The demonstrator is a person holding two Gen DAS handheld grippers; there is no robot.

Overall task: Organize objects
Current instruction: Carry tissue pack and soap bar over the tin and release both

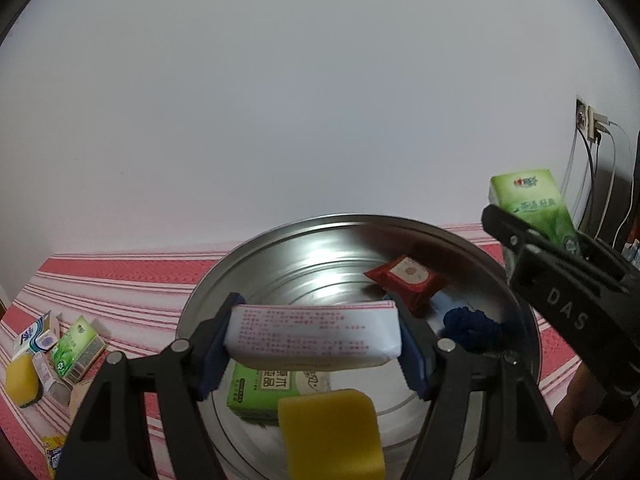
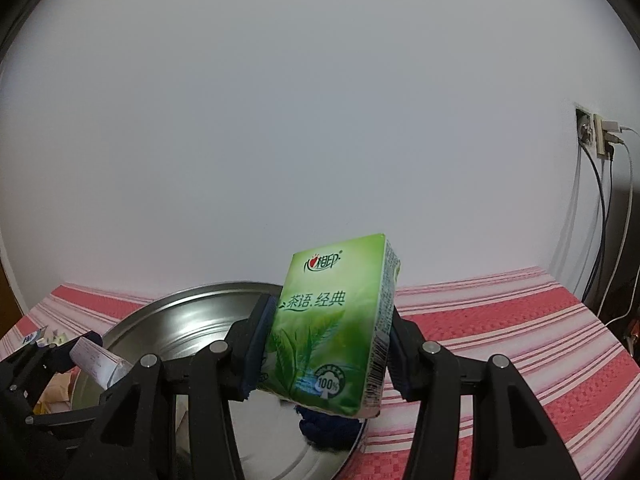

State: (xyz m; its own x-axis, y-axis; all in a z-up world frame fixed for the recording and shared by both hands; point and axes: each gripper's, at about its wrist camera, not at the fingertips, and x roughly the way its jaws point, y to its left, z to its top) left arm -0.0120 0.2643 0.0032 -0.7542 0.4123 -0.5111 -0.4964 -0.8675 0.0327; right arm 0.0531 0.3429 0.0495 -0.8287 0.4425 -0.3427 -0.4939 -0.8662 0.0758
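We are pinching a white packet point(image 1: 314, 334) in our left hand-held gripper point(image 1: 312, 344) over the metal basin point(image 1: 400, 226), and a green tissue pack point(image 2: 332, 320) in our right hand-held gripper point(image 2: 326, 344).

Both views are fisheye, each looking forward along its own tool and slightly downward toward a white wall point(image 1: 280, 100). The left wrist view sits close above the metal basin point(image 1: 400, 228), which fills the lower centre of the frame. The right wrist view looks from further right, with the basin point(image 2: 180, 304) at lower left. Both share the basin, the striped bench point(image 2: 500, 320) and the wall socket point(image 2: 592, 132) at the right edge.
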